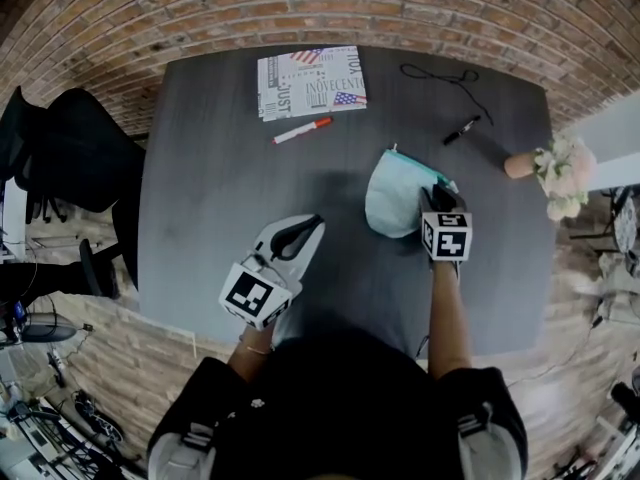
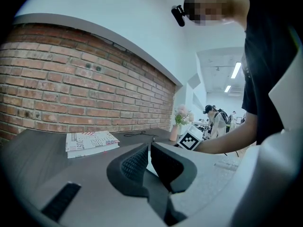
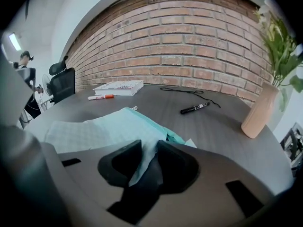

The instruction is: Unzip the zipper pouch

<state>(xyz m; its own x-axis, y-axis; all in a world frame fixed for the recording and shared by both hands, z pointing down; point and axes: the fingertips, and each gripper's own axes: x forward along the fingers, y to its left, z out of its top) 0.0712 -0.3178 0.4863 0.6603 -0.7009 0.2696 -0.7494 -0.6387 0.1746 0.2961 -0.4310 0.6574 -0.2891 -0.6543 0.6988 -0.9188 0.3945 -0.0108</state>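
Teal pouch [image 3: 113, 124] between right gripper [image 3: 147, 146] jaws

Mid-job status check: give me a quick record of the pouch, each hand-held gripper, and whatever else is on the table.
pouch: pale teal zipper pouch lying on the dark table, right of centre
zipper: cannot tell whether it is open
left hand-held gripper: jaws together, empty, left of the pouch and apart from it
right hand-held gripper: at the pouch's near right edge, jaws apart, pouch fabric between them
other items: booklet, red-capped marker, black marker, black cord, vase of flowers
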